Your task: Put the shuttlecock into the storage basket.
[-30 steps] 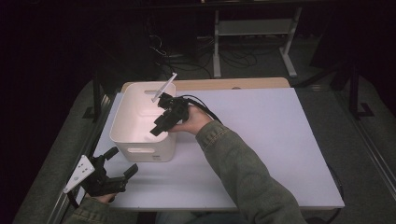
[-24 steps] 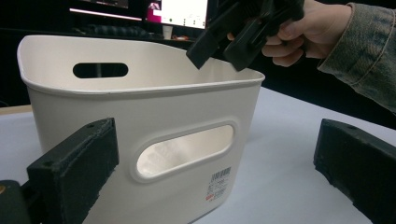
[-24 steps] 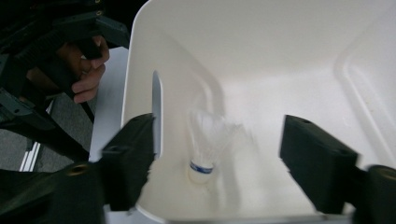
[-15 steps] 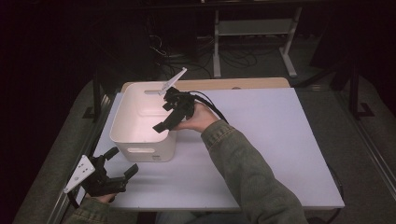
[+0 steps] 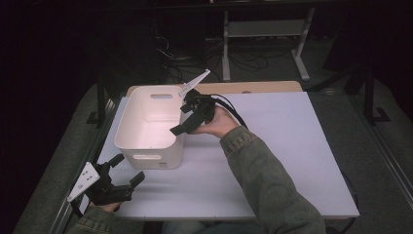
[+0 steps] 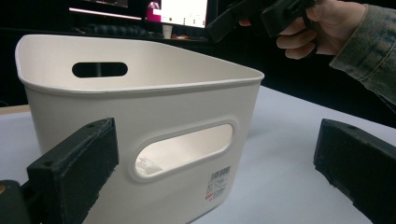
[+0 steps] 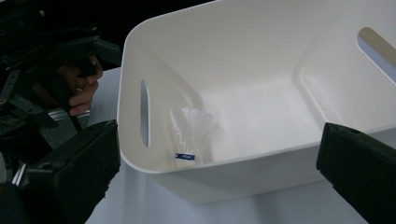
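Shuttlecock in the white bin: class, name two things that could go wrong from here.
1. The shuttlecock lies against the bin wall near the handle slot; bumping the bin could roll it about.
2. The right gripper, open with nothing between its jaws, hangs over the bin's rim; a careless pull back might catch the rim and drag or tip the bin.
3. The left gripper rests open close to the bin's near wall; a forward move could shove it.

A white feather shuttlecock (image 7: 191, 133) with a blue band round its base lies inside the white plastic bin (image 5: 127, 127), close against the handle-slot wall. The bin stands upright on the left part of the table, its rounded rim open upward, with oval handle slots in its end walls.
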A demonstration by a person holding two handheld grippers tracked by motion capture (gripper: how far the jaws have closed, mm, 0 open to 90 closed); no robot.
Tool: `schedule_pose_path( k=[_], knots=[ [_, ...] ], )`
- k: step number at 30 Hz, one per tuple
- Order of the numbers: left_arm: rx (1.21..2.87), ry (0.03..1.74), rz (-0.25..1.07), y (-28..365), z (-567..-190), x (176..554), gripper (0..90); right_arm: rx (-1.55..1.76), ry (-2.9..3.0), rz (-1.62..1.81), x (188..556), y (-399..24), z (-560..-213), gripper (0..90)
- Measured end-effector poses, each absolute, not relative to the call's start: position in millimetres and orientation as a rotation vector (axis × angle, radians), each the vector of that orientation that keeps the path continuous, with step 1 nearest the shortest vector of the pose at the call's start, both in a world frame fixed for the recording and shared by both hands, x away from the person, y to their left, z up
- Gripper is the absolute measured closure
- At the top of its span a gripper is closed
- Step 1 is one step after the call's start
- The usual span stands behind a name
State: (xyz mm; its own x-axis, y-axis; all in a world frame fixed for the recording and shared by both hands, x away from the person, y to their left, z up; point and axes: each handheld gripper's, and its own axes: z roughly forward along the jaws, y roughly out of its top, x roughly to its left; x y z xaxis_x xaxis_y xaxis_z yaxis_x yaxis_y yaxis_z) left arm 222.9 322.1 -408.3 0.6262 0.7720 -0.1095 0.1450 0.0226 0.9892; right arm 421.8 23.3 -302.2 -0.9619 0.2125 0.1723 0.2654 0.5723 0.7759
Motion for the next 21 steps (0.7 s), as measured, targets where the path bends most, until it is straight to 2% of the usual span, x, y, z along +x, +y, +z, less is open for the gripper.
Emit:
schedule_pose_path(
  k=[21],
  knots=[
    [1.497,0.802,0.585,322,-408,224,0.0,-0.542,-2.727,-1.455,416,-32,-304,0.0]
  ],
)
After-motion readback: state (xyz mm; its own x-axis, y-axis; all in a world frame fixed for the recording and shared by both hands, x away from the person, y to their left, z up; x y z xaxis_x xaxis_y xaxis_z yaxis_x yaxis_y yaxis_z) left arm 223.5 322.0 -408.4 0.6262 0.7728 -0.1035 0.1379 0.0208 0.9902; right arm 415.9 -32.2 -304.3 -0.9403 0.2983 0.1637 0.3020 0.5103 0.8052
